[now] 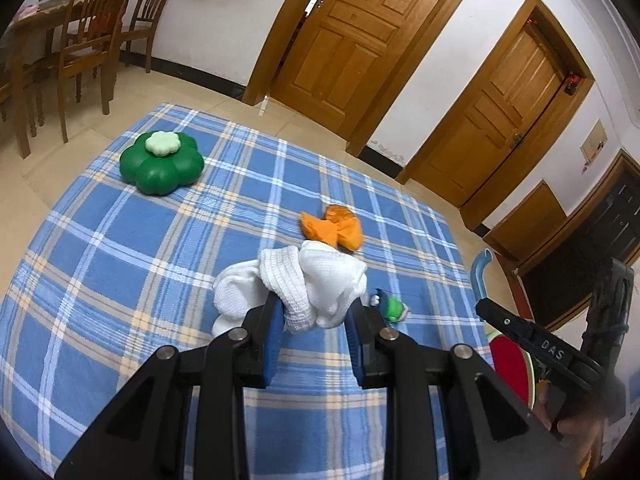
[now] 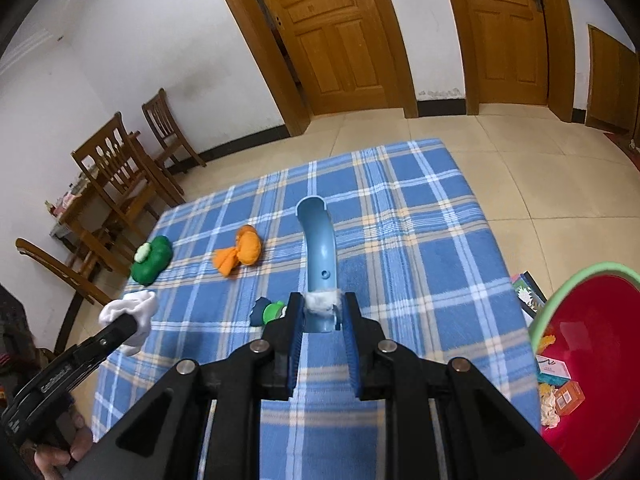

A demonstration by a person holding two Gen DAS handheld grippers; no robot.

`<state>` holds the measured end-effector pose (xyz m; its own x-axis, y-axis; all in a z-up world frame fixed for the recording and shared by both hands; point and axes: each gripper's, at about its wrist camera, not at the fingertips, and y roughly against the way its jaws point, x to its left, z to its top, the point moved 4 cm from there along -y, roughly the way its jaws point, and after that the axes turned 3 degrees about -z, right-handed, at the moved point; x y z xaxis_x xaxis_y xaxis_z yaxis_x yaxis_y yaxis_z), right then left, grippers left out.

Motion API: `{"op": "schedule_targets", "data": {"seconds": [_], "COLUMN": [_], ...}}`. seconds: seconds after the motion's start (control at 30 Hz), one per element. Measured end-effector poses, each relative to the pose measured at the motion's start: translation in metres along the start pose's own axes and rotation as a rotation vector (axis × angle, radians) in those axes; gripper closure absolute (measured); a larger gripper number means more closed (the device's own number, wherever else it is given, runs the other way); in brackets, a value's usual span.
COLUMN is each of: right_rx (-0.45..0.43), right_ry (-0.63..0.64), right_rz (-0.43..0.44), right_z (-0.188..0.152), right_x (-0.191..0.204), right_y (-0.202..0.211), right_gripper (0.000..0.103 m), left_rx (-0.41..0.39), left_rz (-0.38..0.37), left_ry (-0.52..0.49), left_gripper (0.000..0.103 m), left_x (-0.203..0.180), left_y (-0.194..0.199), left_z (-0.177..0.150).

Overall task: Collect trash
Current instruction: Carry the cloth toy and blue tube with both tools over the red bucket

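My left gripper is shut on a bunched white cloth and holds it above the blue plaid cloth; the same cloth shows at the left of the right wrist view. My right gripper is shut on the handle of a curved blue plastic scoop. An orange cloth bundle lies further back. A small green and dark toy lies near both grippers.
A green flower-shaped box sits at the plaid cloth's far left. A red basin with a green rim holds boxes and paper at the right. Wooden chairs, a table and doors stand around the tiled floor.
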<state>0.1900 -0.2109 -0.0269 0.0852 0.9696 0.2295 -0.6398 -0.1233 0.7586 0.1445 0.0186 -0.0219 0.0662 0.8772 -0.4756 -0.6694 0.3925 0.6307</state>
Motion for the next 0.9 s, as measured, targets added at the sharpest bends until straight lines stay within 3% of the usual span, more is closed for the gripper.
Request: {"op": "schedule_targets", "data": {"seconds": [0.9], "right_rx": [-0.1], "right_ry": [-0.075], "right_rz": [0.021], "right_z": [-0.038], "right_x": [-0.047], "right_y": [0.089], "right_gripper": [0.082], "left_rx": [0.066], "left_rz": [-0.129], "left_ry": [-0.075], "left_gripper": [0.075], "left_x": [-0.077], "left_y": [0.013], "left_z": [-0.027]}}
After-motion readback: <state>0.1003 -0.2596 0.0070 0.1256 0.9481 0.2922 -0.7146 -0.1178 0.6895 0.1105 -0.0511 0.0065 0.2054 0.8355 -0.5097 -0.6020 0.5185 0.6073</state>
